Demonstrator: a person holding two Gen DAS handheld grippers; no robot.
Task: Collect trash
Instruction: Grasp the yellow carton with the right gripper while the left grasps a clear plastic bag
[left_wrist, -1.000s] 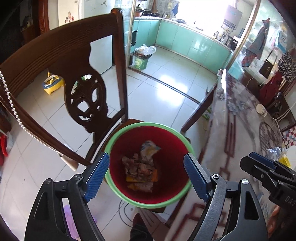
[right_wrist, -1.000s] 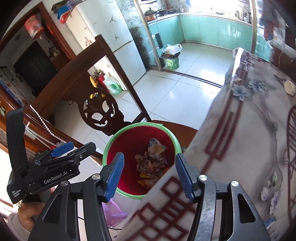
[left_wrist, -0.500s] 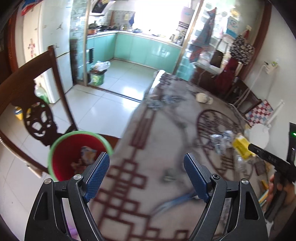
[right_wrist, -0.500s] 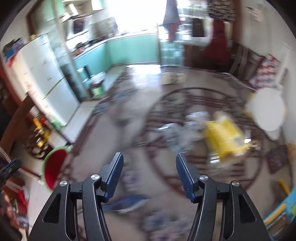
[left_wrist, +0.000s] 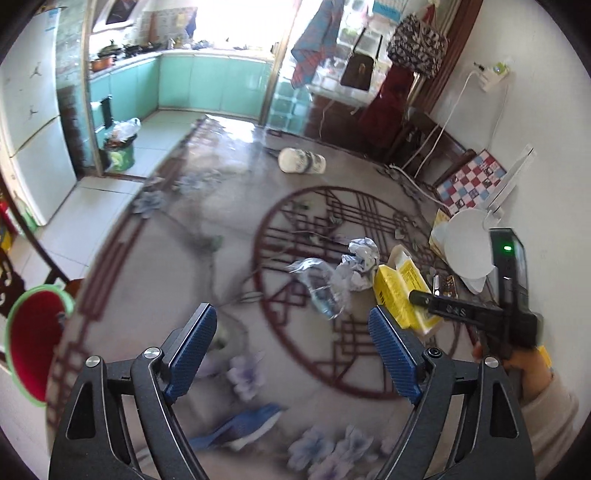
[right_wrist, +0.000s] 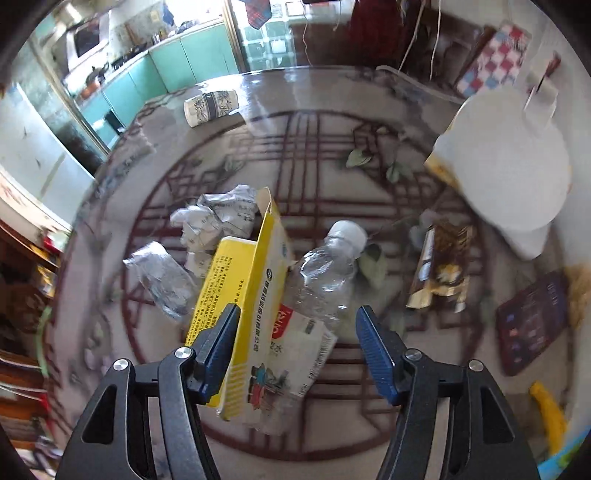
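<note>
My right gripper, jaws open, straddles the plastic bottle, long axis running away; left gripper open, farther.

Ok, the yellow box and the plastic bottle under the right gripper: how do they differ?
The yellow box is opaque card with an end flap standing open; the plastic bottle is clear and its white cap is on. The box has flat printed faces; the bottle is crumpled, with a label around its near half. The box is nearer the left finger of the right gripper, the bottle more central. Both lie side by side on the table, neither gripped.
</note>
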